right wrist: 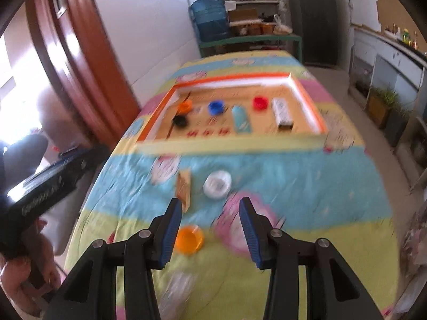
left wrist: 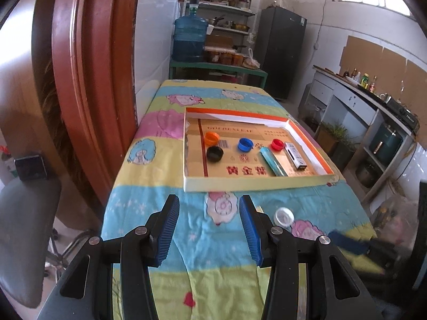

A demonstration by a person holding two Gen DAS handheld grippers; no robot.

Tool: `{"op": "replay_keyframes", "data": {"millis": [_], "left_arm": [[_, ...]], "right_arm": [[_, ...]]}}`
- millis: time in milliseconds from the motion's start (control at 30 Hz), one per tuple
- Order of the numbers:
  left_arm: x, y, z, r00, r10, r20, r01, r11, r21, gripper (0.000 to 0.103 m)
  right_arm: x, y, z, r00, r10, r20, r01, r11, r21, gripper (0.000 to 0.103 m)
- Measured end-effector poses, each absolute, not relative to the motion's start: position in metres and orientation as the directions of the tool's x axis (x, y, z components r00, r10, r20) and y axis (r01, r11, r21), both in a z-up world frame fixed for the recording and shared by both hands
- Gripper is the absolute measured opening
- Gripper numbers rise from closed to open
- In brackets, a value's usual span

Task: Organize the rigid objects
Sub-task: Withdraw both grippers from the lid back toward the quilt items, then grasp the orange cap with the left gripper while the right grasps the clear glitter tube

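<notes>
Tongs first: the right gripper [right wrist: 210, 233] has its blue ribbed pads standing apart with nothing between them, angled down at the quilted cartoon-print cloth [right wrist: 307, 176] on the table. Just below and to the left of its gap, close by the left pad, lies a round orange plastic cap [right wrist: 189, 239], mouth up. Farther ahead and a little right of the gap's centre line sits a round white plastic cap [right wrist: 217, 184]; beside that, to its left, a small flat tan cardboard piece [right wrist: 183, 186] lies with its long axis running away from the tongs. By my judgement the right hand is the nearer one to all three loose items, the orange cap nearest of all, so the next pick most likely turns on a short drop toward that cap.

The left gripper [left wrist: 209, 229] is likewise parted and empty. Only the white cap [left wrist: 284, 216] shows near it, just right of its right pad.

Beyond both tongs, well ahead across the cloth, rests the shallow orange-rimmed cardboard box lid [left wrist: 256, 182] serving as a tray. It already holds orange, black, blue and red caps, a teal oblong packet and a small white carton, both lying with long axes pointing away from the tongs. The right-hand view is blurred, so fine detail is uncertain.
</notes>
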State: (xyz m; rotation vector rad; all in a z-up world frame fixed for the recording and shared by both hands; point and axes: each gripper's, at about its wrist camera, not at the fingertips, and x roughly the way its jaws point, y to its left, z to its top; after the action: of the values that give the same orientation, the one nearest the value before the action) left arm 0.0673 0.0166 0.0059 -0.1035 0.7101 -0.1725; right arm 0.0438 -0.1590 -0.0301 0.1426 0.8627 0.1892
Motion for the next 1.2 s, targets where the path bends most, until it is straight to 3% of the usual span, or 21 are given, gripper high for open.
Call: {"op": "replay_keyframes", "data": {"millis": [967,1067,1200], "left_arm": [[0.027,0.018,-0.019,0.731,-0.208,-0.65,0.143,0.978,-0.153,0.048],[0.027,0.014,-0.02,0.726,-0.215,-0.654,0.151,0.977,-0.154,0.048],[0.028,0.009,-0.023,0.718,-0.224,-0.659,0.164,0.975,-0.152,0.048]], "right_arm": [[-0.018,-0.109,-0.075,0.574,0.152,-0.805,-0.127,0.987,0.096,0.045],[-0.02,-0.108,-0.075,0.58,0.124,-0.805,-0.124,0.99,0.063,0.034],[-0.021,-0.112,-0.075,0.579,0.136,-0.804,-0.124,0.989,0.078,0.029]]}}
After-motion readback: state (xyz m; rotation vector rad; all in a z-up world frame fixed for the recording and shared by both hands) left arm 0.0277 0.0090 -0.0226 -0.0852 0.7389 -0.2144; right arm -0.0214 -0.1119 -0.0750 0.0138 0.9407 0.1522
